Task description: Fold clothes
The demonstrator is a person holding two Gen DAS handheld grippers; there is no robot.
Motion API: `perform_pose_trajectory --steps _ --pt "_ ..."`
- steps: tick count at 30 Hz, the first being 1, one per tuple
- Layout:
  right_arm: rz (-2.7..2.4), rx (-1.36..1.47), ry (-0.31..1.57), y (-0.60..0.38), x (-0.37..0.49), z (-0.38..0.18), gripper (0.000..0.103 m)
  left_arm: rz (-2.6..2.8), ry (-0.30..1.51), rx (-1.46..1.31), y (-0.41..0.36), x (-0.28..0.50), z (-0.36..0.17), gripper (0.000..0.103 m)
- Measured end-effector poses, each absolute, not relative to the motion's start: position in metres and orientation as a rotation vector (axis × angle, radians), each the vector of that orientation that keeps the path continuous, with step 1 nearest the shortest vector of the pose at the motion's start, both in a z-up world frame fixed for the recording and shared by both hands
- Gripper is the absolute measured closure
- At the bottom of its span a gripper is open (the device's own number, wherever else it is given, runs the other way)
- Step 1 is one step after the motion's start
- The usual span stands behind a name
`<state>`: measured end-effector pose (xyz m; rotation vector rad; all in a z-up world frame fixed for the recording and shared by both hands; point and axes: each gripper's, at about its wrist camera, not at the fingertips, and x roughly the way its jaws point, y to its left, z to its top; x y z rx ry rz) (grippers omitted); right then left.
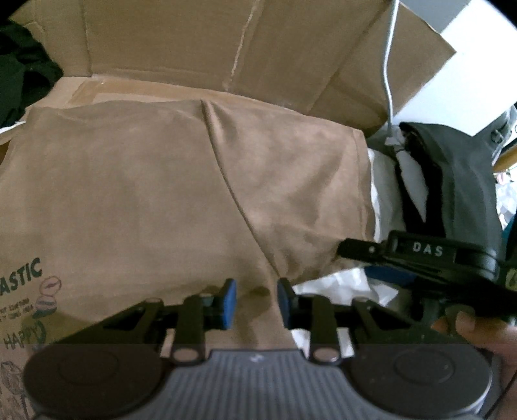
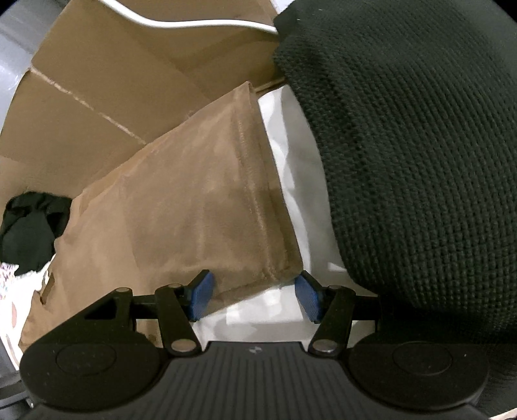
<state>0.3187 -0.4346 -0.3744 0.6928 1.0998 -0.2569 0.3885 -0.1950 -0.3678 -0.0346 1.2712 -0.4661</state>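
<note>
A tan t-shirt [image 1: 181, 200] is seen spread over flattened cardboard [image 1: 226, 42], with a diagonal fold line running across it from its far edge toward the near edge. Green printed lettering [image 1: 22, 278] is visible on the shirt at the left of the left wrist view. In the right wrist view the same tan t-shirt [image 2: 200, 206] is shown with a stitched hem [image 2: 258, 181] down its right side, ending in a corner close to the gripper.

The left gripper [image 1: 256, 302] is held with its blue-padded fingers apart, a ridge of the tan fabric lying between them; whether the pads touch the cloth cannot be told. The right gripper [image 2: 255, 299] is likewise spread wide, the hem corner lying between its fingers without being clamped.

White cloth [image 2: 290, 168] is seen just beside the shirt's hem, and a dark knitted garment [image 2: 413, 155] fills the right of that view. A white cable [image 2: 194, 22] is draped across the cardboard. A black garment [image 2: 32, 229] lies at the far left. In the left wrist view, the right gripper's black body [image 1: 429, 258] is seen at the right, with a hand [image 1: 478, 329] below it.
</note>
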Motion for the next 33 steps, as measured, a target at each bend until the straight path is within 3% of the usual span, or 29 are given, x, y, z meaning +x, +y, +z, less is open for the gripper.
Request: perform_pose_trajectory --steps 1,2,3,16,33 --pt "-0.266 0.691 1.094 -0.435 0.319 -0.375 0.058 -0.454 1.282 -0.034 -0.194 0.390 -0.370 0.088" --pt "-0.271 0.689 1.091 -0.436 0.319 -0.374 0.078 -0.451 1.291 -0.035 -0.195 0.391 -0.371 0.090" --pt "-0.265 0.681 1.086 -0.437 0.320 -0.373 0.092 -0.455 1.297 -0.037 -0.197 0.390 -0.373 0.090" --pt "-0.154 0.640 0.956 -0.450 0.316 -0.336 0.094 -0.464 1.318 -0.062 -0.215 0.392 -0.375 0.090" --pt "0.003 0.558 0.936 -0.420 0.337 -0.309 0.094 -0.446 1.352 -0.058 -0.240 0.392 -0.403 0.087"
